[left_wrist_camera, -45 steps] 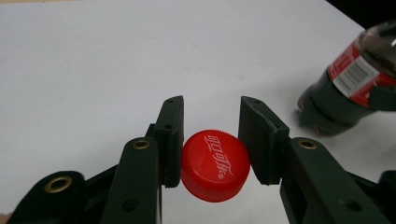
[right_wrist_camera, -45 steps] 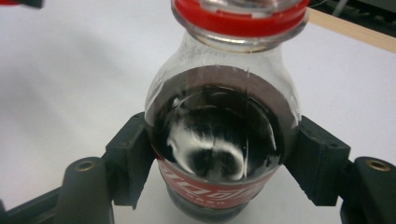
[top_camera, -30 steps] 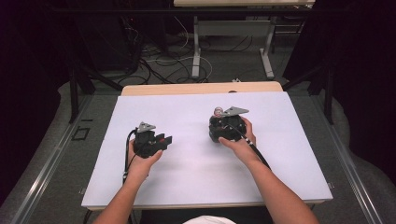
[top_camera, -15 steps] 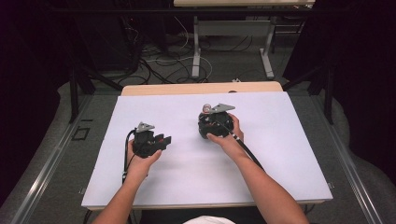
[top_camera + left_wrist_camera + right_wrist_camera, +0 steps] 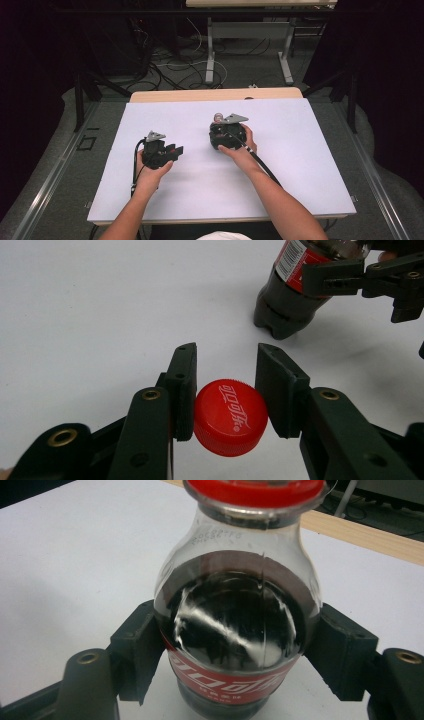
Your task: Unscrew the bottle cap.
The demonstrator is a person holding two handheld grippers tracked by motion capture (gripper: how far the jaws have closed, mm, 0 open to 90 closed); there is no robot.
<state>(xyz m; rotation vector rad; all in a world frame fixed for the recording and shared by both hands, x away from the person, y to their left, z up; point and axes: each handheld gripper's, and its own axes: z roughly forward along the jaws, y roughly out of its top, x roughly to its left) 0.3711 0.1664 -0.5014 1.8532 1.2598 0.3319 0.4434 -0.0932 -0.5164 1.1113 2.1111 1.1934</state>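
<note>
L gripper [image 5: 225, 390] grips a red bottle cap [image 5: 230, 417]: both black pads press its ribbed side, cap top w/ white lettering faces up toward the cam. In the high view the L gripper [image 5: 175, 150] sits on the left-centre of the white table [image 5: 300, 165], jaws pointing toward the R side, person's hand wrapped round its body.

R gripper [image 5: 235, 655] holds a small cola bottle [image 5: 235, 625] by its labelled body, pads tight on both sides of the red label; its jaws have just been opening a touch, bottle btw them and pads on it. Dark liquid inside, clear shoulder above, red ring at the neck. In the left gripper view the bottle [image 5: 287, 295] stands tilted w/ its base on the table, well apart from the cap, R gripper's jaw clamped across the label. High view: R gripper [image 5: 220, 131] near table centre, bottle neck [image 5: 218, 118] poking up just beyond it, cable trailing back along the forearm
</note>
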